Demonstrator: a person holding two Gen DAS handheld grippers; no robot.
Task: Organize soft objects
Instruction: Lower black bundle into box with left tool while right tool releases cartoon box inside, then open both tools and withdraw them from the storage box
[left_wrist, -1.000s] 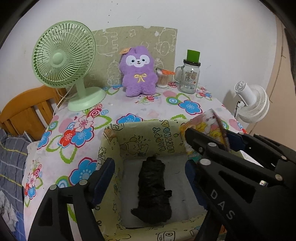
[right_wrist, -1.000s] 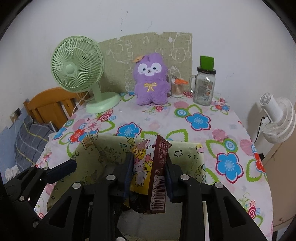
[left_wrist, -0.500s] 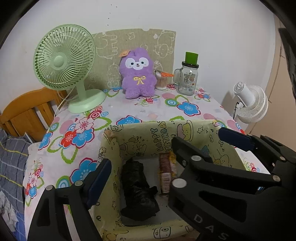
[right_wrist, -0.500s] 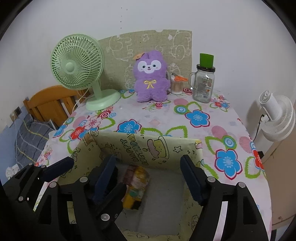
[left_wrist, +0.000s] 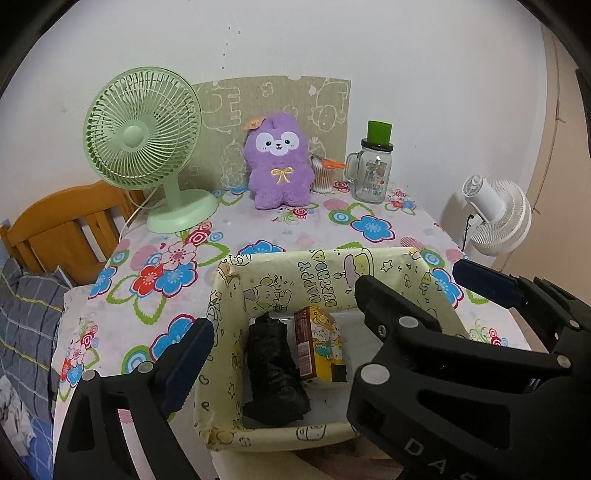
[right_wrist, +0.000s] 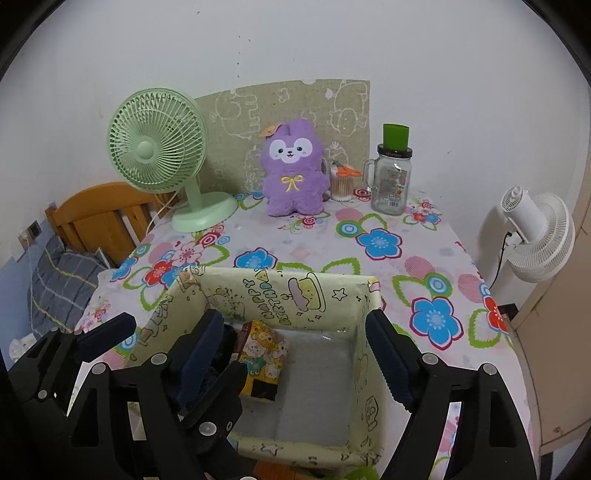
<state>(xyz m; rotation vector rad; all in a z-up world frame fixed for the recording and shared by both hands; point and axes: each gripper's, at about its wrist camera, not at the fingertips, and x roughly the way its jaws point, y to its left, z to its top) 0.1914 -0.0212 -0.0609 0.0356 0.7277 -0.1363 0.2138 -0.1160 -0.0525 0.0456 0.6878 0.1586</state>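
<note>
Box: holds snack packet beside black bundle.
Right gripper: jaws just opening, spread, nothing between.
Left gripper: jaws just opening, wide, empty.

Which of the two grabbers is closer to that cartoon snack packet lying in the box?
Right. The right gripper hangs open just above the snack packet, its jaws having just opened. The left gripper, also open, straddles the box's left wall, over the black bundle.

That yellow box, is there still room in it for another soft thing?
Yes. The box has bare floor on its right half, between the snack packet and the right wall. The left side is crowded: black bundle and packet lie side by side.
</note>
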